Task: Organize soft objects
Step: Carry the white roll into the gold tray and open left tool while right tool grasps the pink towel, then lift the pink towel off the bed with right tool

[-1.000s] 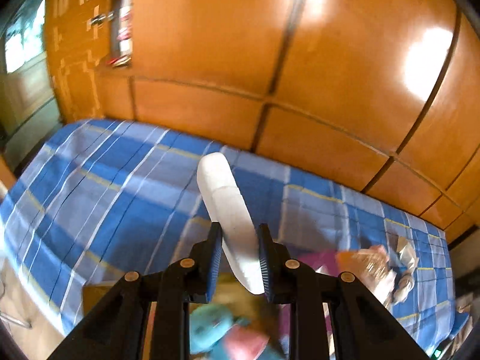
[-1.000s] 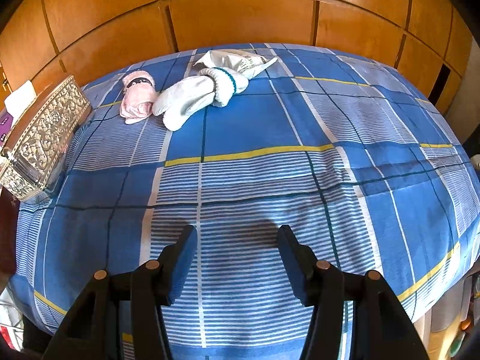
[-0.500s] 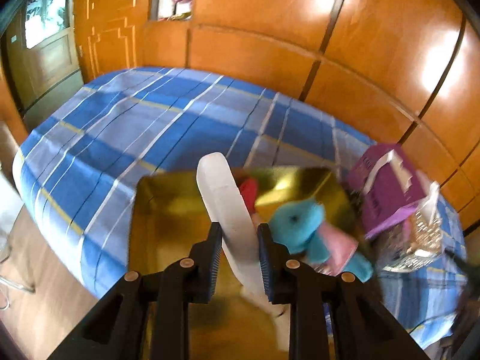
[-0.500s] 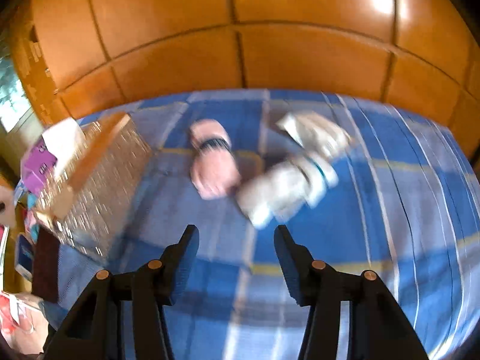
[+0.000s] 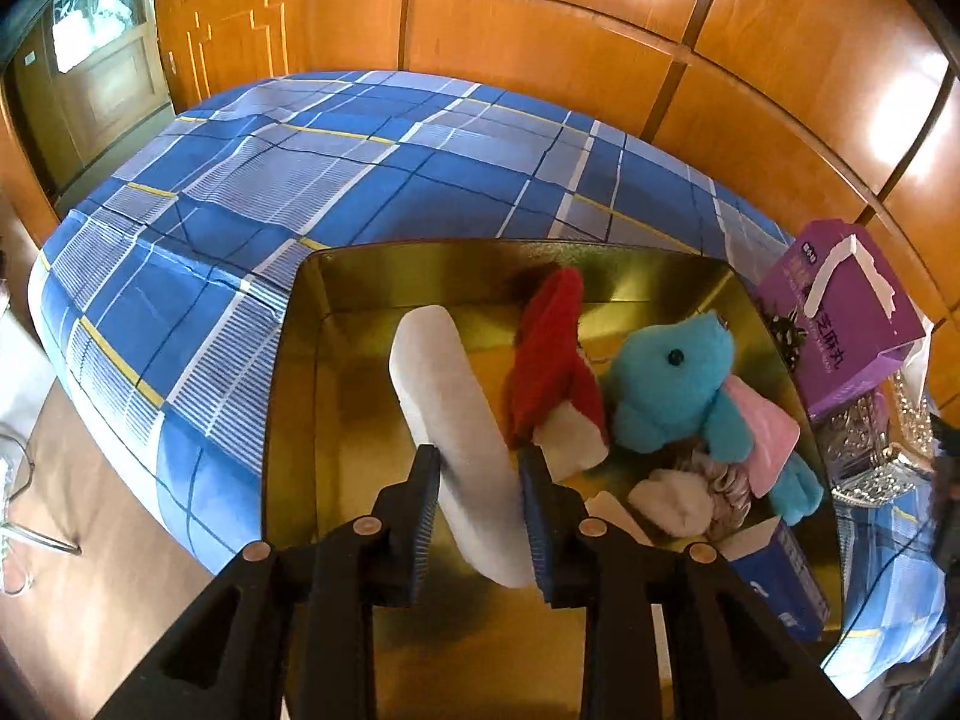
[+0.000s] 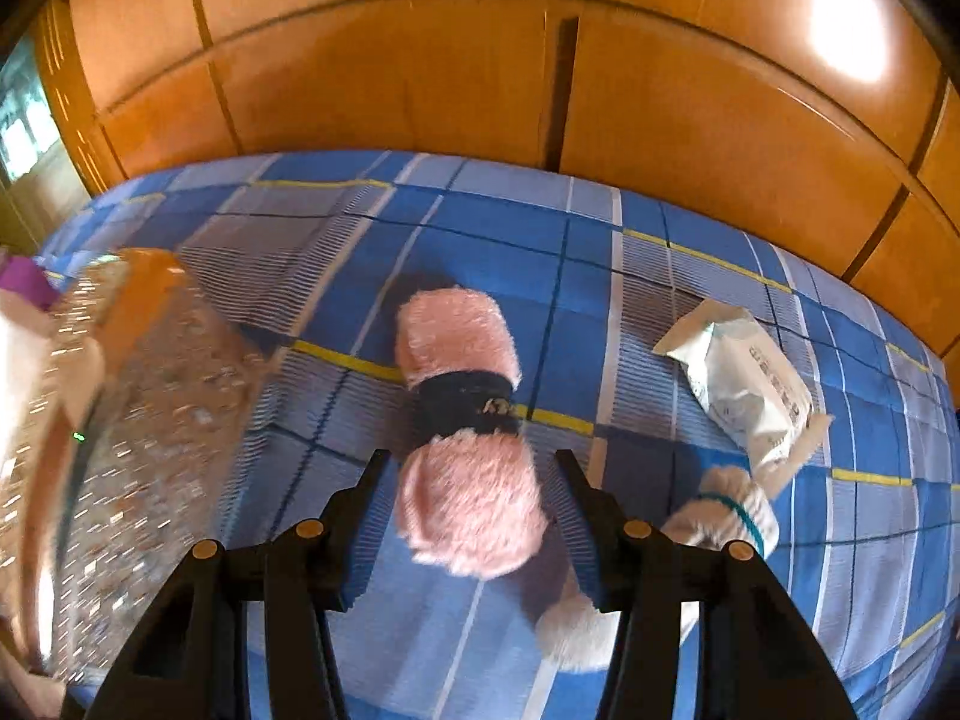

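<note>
White pad held over gold box; pink bundle straddled.

The white foam pad is held by the left gripper, whose jaws have just been easing apart above the gold box. The right gripper is spread, apparently untouching, around the pink fuzzy roll.

Blue plaid bed, pink fluffy roll, white packet, gold box
</note>
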Demonstrator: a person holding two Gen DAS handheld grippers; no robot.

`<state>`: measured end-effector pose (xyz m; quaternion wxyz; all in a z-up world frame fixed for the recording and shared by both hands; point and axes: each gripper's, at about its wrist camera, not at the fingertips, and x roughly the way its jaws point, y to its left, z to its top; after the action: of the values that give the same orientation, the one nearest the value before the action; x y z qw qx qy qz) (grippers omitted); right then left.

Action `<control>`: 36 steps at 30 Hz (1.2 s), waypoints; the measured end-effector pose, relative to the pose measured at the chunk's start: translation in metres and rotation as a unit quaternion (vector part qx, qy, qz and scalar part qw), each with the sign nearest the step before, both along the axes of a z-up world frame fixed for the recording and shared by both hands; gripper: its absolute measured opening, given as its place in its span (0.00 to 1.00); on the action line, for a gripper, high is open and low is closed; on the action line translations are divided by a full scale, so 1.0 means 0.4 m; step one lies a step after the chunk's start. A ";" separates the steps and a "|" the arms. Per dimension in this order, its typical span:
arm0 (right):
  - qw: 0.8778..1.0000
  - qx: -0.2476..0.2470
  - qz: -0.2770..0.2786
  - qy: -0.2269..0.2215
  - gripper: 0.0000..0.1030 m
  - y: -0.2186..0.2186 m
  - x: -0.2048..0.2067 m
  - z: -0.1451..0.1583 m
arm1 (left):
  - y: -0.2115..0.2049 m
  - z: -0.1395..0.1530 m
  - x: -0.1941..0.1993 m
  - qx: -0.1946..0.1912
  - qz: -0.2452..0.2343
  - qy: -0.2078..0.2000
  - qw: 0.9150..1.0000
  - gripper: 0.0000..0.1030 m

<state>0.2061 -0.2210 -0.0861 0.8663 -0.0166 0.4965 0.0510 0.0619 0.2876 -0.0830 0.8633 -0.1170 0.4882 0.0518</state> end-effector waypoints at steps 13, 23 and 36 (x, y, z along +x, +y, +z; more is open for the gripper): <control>0.999 -0.022 0.016 0.030 0.40 0.028 0.048 -0.053 | -0.027 0.011 0.015 0.006 -0.002 -0.025 1.000 0.65; 0.998 -0.027 -0.001 0.055 0.41 0.034 0.067 -0.064 | -0.040 0.061 -0.050 0.050 0.021 -0.052 0.997 0.75; 0.999 -0.032 0.019 0.009 0.35 0.083 0.092 0.086 | -0.124 0.086 -0.110 0.100 0.007 -0.085 0.991 0.75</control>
<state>0.2431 -0.1876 -0.0518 0.8599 -0.0532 0.5050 0.0520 0.0178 0.2378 -0.0484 0.9089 -0.0377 0.4042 0.0956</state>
